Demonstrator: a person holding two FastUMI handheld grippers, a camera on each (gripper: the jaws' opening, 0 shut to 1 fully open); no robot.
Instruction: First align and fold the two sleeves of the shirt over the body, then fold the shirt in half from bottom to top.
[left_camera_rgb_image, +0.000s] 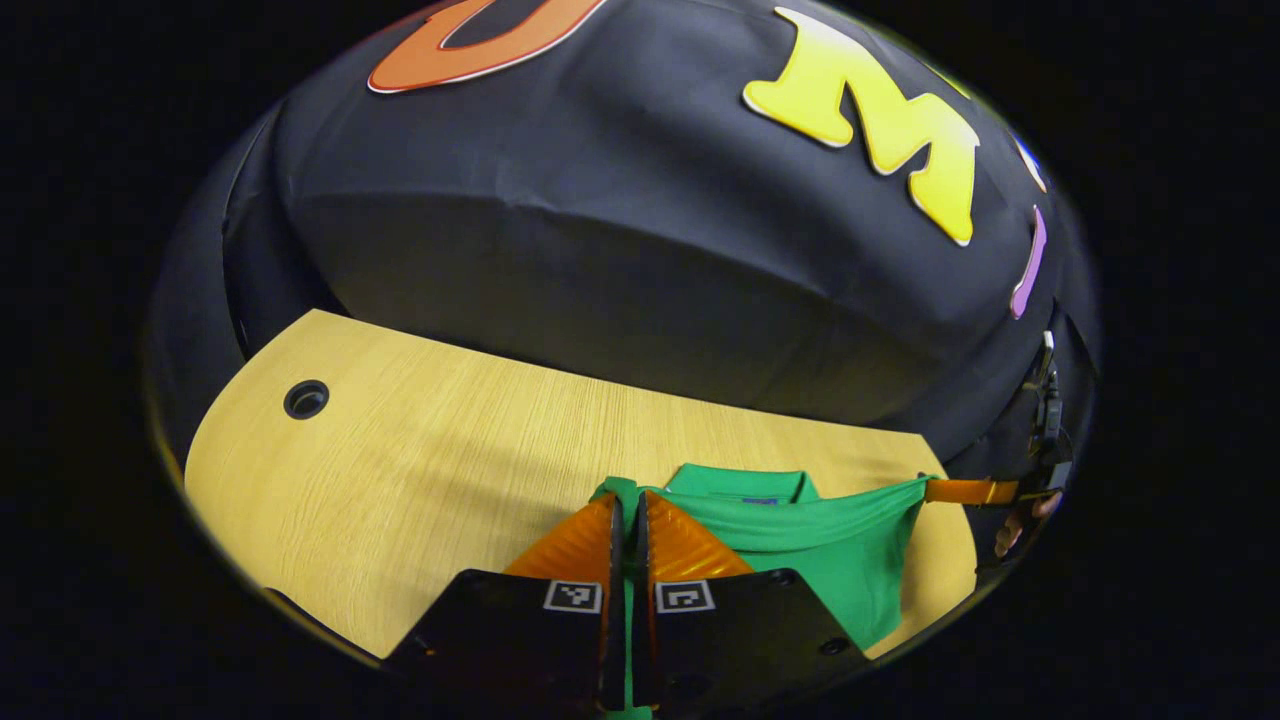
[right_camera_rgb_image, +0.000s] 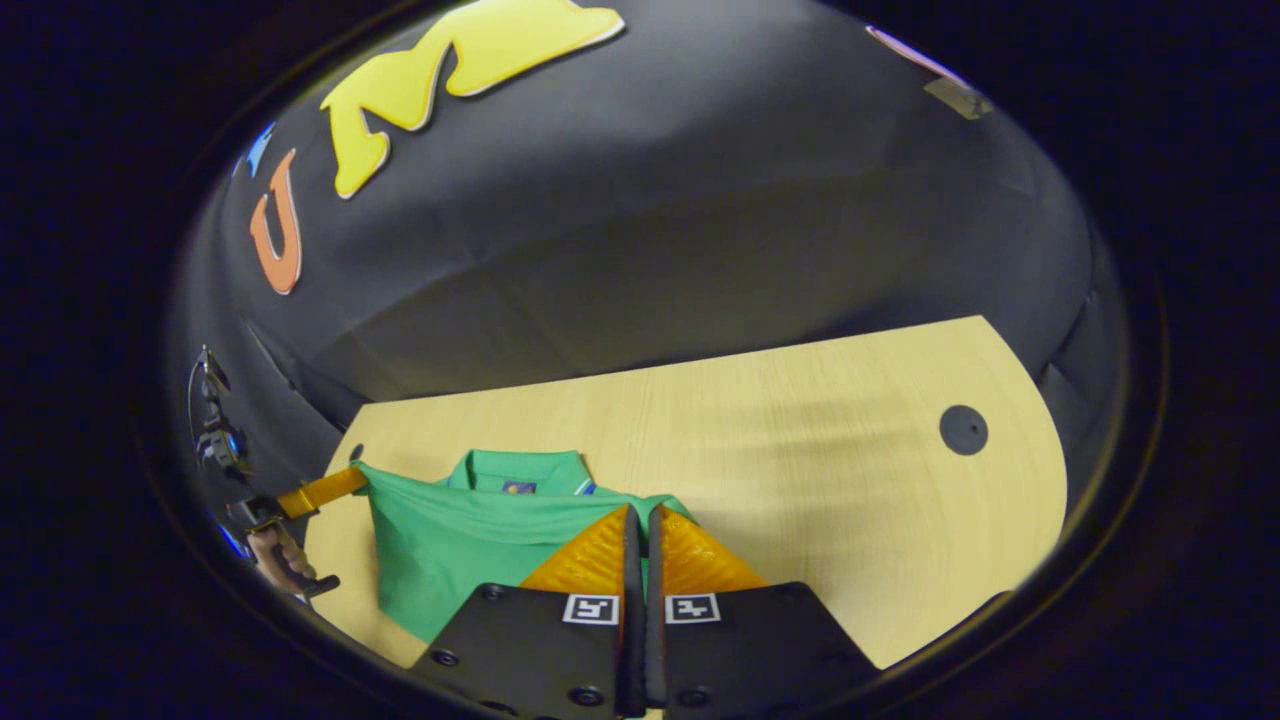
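over the near part of the table (left_camera_rgb_image: 400, 470), both grippers hold the green shirt (left_camera_rgb_image: 830, 545) up by one edge, stretched taut between them. left gripper (left_camera_rgb_image: 628, 510): jaws clenched on a corner of the fabric, green cloth showing in the slit between the fingers. right gripper (right_camera_rgb_image: 640, 520): jaws also clenched, shirt edge pinched at the tips. each view also catches the other gripper farther off w/ a hand behind it, gripping the opposite end of the same edge.

where the shirt is: toward the table's back edge near the booth wall, collar (right_camera_rgb_image: 520, 470) end lying flat on the wood, the held edge lifted above it and hanging as a sheet toward the near edge. a round cable hole (left_camera_rgb_image: 306, 399) sits off by a far corner of the table, well apart from the shirt.

progress, as a guess: no sleeves stick out at either side, body looks like a neat narrow panel, so sleeve folds prob already done. the lifted edge looks like the hem, being carried toward the collar, i.e. mid bottom-to-top fold. can't confirm it's the hem, since the lower part of the shirt is hidden behind the fingers.

left to do: bring the held edge over to meet the collar/shoulder line, keep both corners level so edges align, lay it flat, let go.
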